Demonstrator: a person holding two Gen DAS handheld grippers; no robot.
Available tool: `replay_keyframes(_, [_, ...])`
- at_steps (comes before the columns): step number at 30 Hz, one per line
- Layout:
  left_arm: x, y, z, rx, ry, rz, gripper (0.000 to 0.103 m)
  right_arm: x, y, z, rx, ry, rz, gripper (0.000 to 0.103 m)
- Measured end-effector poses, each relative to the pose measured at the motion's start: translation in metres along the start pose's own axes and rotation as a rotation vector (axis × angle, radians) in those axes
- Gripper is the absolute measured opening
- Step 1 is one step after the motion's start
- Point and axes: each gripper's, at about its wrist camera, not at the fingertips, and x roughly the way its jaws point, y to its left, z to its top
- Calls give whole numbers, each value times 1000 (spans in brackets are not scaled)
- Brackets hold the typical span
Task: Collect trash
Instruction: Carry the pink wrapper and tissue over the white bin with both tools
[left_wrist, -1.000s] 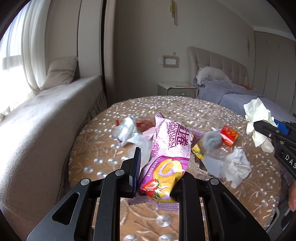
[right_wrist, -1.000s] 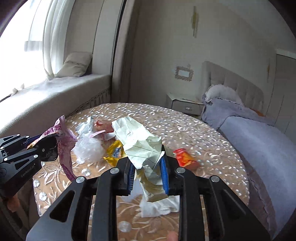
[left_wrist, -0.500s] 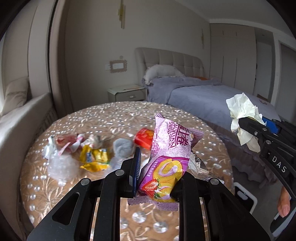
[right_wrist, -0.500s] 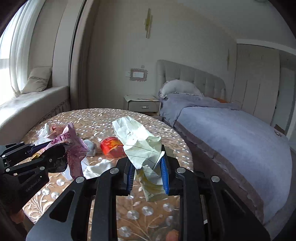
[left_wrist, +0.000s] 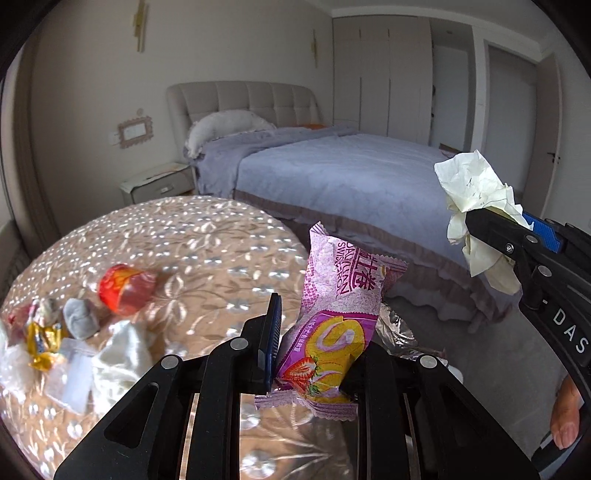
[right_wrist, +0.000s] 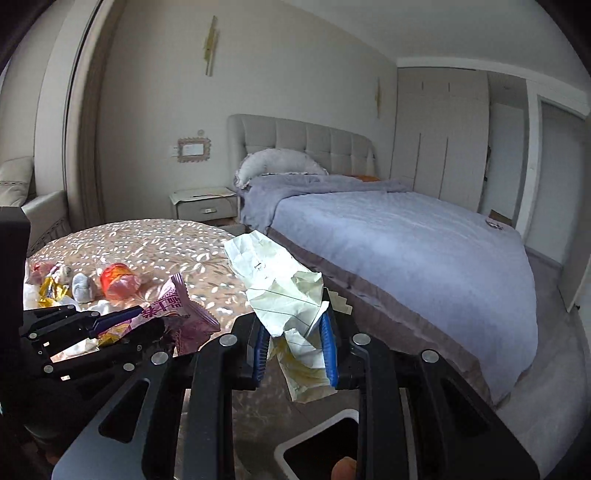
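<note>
My left gripper (left_wrist: 317, 343) is shut on a purple snack wrapper (left_wrist: 340, 306) with a strawberry roll picture, held above the round table's right edge. It also shows in the right wrist view (right_wrist: 173, 314). My right gripper (right_wrist: 295, 347) is shut on a crumpled pale-yellow lined paper (right_wrist: 284, 291), held beyond the table edge above a white bin (right_wrist: 317, 446) with a dark opening. The paper also shows in the left wrist view (left_wrist: 476, 206). More trash lies on the table: a red-orange wrapper (left_wrist: 125, 288), a grey wad (left_wrist: 79, 323), a yellow wrapper (left_wrist: 42, 345) and white tissue (left_wrist: 118, 358).
The round table (left_wrist: 192, 240) has a shiny floral cloth. A bed (right_wrist: 399, 251) with a lilac cover stands to the right, a nightstand (right_wrist: 203, 206) behind the table. Grey floor lies between bed and table. A window seat is at the far left.
Both grippers have swung right with their trash, from over the table's middle to its right edge. The bed has come into fuller view and the white bin now shows below the right gripper.
</note>
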Motion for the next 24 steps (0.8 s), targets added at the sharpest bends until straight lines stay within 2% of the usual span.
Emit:
replay_keyframes(7, [46,-55,-12,74,92,-95,19,18,-44,-31,53,78,-89,26])
replay_keyframes(15, [94,-107,-46,129,227,-198,19,47,-75,-70,79,171,-155,26])
replay_keyframes(24, [153,-145,-86,209,394,-217,19,74,-102,-96,127,253,-171,26])
